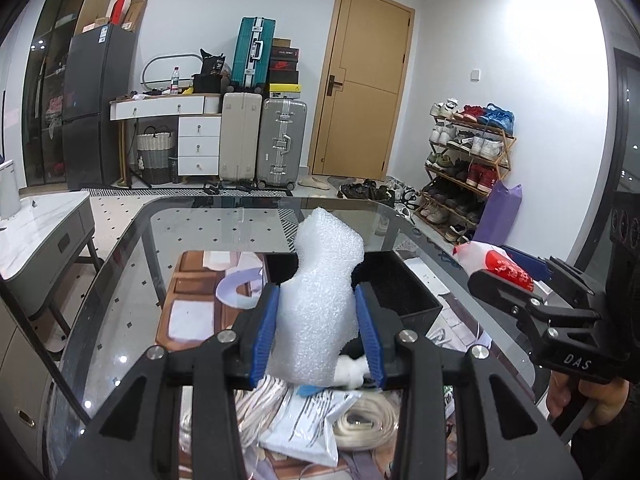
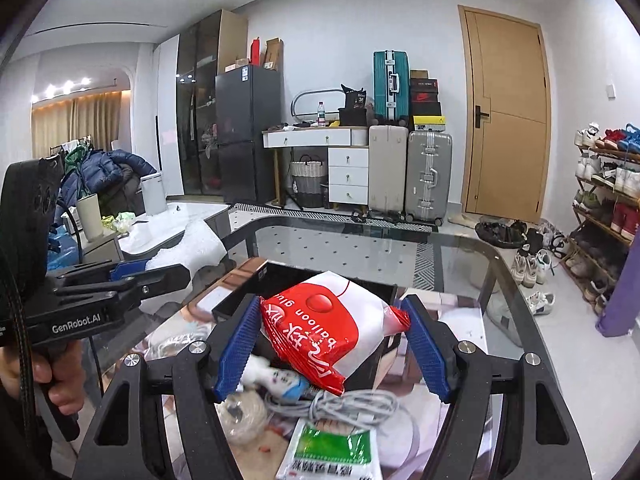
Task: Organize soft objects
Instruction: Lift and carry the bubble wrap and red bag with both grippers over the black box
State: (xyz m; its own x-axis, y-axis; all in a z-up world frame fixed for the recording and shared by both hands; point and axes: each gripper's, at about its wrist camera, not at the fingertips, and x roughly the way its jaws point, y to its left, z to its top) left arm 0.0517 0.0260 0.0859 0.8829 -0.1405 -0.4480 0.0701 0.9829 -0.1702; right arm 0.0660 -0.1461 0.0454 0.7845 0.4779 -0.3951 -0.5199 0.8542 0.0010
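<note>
A rounded, glass-topped tabletop point(image 1: 120, 248) carries a patterned mat, and on it a shallow black rectangular bin point(image 1: 404, 292) stands open, just beyond both claws. Judged from the layout, the step in hand is the carrying of two soft items over to that bin. It would be done well if each item were brought squarely above the opening before release, one after the other, so that the springy foam is not pushed back out by the bag.

A white, bumpy piece of packing foam point(image 1: 320, 300), tall and irregular in outline, is clamped between the blue pads of the left claw point(image 1: 318, 332) and is held upright above the clutter, in front of the bin. A crinkled red-and-white plastic bag printed "balloon glue" point(image 2: 336, 324) lies tilted in the right claw point(image 2: 332, 344); the left pad presses it, and the right pad meets only its twisted end. Below, coiled pale rope point(image 1: 360, 424), a grey cable point(image 2: 340, 404) and flat packets remain on the tabletop.
</note>
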